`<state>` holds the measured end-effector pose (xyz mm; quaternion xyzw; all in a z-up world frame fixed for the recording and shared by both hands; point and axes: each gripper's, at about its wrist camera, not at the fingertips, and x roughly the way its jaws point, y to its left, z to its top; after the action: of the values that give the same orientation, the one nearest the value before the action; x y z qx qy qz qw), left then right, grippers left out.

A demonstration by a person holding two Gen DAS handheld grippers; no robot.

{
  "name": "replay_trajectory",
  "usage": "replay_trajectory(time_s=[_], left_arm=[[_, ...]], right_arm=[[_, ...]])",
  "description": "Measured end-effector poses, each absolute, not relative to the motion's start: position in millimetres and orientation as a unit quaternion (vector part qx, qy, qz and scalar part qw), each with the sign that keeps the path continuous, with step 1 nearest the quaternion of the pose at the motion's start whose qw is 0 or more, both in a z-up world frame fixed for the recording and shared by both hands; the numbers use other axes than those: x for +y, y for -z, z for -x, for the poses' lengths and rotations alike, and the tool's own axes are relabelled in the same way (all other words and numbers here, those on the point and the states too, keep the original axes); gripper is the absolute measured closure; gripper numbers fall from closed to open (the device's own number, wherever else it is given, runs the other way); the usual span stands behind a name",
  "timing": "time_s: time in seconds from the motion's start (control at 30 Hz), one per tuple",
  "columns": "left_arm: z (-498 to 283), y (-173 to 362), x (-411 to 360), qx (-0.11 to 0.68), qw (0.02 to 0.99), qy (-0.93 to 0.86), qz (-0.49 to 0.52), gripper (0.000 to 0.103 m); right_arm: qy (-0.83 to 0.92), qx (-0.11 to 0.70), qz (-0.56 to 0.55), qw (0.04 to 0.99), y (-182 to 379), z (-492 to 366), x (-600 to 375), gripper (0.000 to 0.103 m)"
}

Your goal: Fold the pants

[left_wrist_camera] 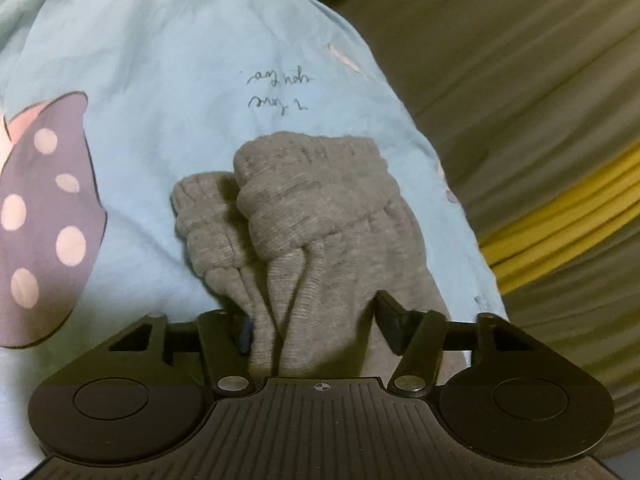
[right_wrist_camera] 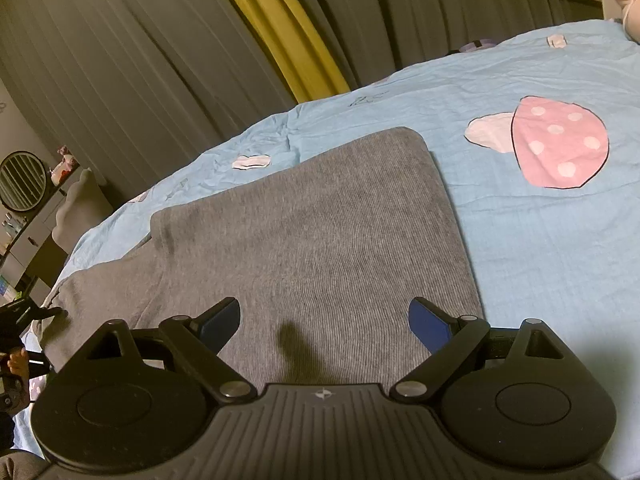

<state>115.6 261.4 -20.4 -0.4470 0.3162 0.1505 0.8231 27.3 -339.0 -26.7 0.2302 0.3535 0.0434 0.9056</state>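
Left gripper (left_wrist_camera: 316, 320) partly open around bunched grey pants (left_wrist_camera: 312, 216), ribbed cuffs pointing away, grip uncertain; right gripper (right_wrist_camera: 324, 324) wide open, empty, above the folded knit pants (right_wrist_camera: 320, 216) lying lengthwise across the blue patterned bedsheet (right_wrist_camera: 540, 240); dark pleated curtains (right_wrist_camera: 140, 60) with a yellow stripe behind.

Left wrist view: close, angled down on pants (left_wrist_camera: 316, 216). Right wrist view: likewise. Shared: pants, bedspread (right_wrist_camera: 540, 240).
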Motion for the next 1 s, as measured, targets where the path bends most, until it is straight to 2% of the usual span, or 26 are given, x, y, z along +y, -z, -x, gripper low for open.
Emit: replay_trajectory(time_s=[0.03, 0.13, 0.3, 0.47, 0.57, 0.7, 0.9, 0.97, 1.0], left_arm=[[-115, 16, 261, 0.318, 0.826, -0.152, 0.44, 0.072], [-113, -5, 248, 0.296, 0.859, -0.13, 0.398, 0.08], [-105, -70, 189, 0.247, 0.935, -0.06, 0.246, 0.082], [-80, -123, 95, 0.199, 0.969, 0.074, 0.123, 0.082], [-56, -130, 23, 0.178, 0.971, 0.154, 0.029, 0.082], [-37, -99, -64, 0.217, 0.944, 0.243, -0.05, 0.081], [-58, 0, -123, 0.399, 0.881, 0.231, -0.101, 0.067], [-55, -2, -114, 0.395, 0.886, 0.23, -0.082, 0.057], [-56, -8, -105, 0.399, 0.885, 0.23, -0.065, 0.049]], right_arm=[[-0.043, 0.353, -0.23, 0.906, 27, -27, -339, 0.011], [-0.043, 0.352, -0.236, 0.905, 27, -27, -340, 0.011], [-0.043, 0.344, -0.263, 0.9, 27, -25, -348, 0.011], [-0.035, 0.333, -0.291, 0.896, 27, -21, -357, 0.011], [-0.028, 0.325, -0.306, 0.894, 26, -19, -361, 0.011], [-0.008, 0.311, -0.338, 0.888, 26, -13, -372, 0.011], [0.003, 0.288, -0.411, 0.865, 28, -2, -394, 0.011], [-0.001, 0.279, -0.419, 0.864, 26, 1, -395, 0.011], [-0.005, 0.275, -0.419, 0.865, 24, 2, -395, 0.011]])
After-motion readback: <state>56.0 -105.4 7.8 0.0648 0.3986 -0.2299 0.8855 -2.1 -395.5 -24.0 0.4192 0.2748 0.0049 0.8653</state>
